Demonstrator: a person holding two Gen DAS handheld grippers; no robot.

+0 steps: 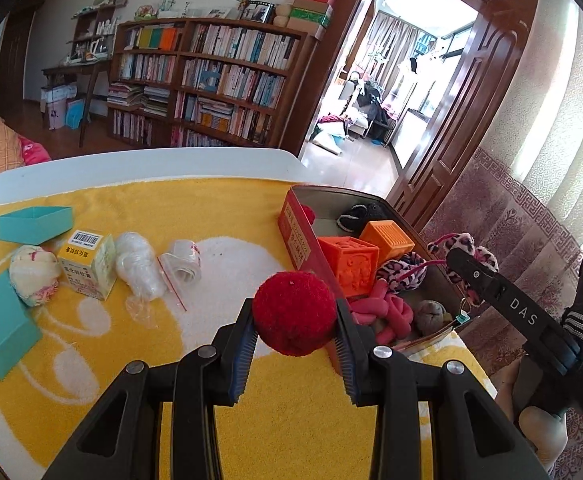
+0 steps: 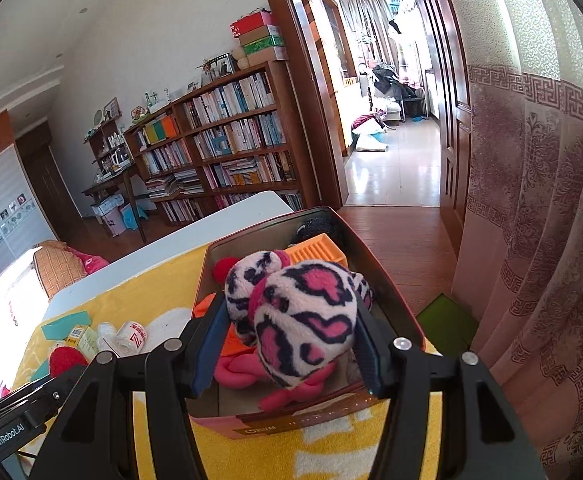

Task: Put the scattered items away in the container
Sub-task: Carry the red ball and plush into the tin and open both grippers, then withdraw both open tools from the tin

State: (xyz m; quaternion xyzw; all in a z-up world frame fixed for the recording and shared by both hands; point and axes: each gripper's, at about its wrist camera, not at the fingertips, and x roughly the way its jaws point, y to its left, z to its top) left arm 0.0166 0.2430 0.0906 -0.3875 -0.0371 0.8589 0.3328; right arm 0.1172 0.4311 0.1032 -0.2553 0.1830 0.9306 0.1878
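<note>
Tin (image 1: pixel 435 276), red outside, grey inside, at the right edge of the worktop (image 1: pixel 171 160), on a yellow towel (image 1: pixel 227 420). It already holds two orange cubes (image 1: pixel 345 262), a pink knotted toy (image 1: pixel 387 312), a dark ball and other soft pieces; little free floor remains.

Red pompom (image 1: pixel 293 311): clamped between the pads of the left hand-held gripper (image 1: pixel 296 330), jaws narrowed onto it, hanging just outside the tin's near-left wall.

Leopard plush (image 2: pixel 303 312): grasped by the right hand-held gripper (image 2: pixel 287 350), jaws about half spread with both pads pressing its sides, carried above the tin's near end.

Risks. (a) The pompom is not yet over the rim; released here, it would probably fall on the towel and roll. (b) The plush is bulky and the tin crowded; dropped onto the pile it may perch high or tip over the right wall to the floor, since the tin stands close to the worktop's edge. (c) Both grippers converge on one small opening and could collide, or nudge the tin toward that edge.

Still scattered toward the left edge: teal box parts (image 1: pixel 35 224), carton (image 1: pixel 89 264), plastic rolls (image 1: pixel 139 266), pale bundle (image 1: pixel 35 274).
</note>
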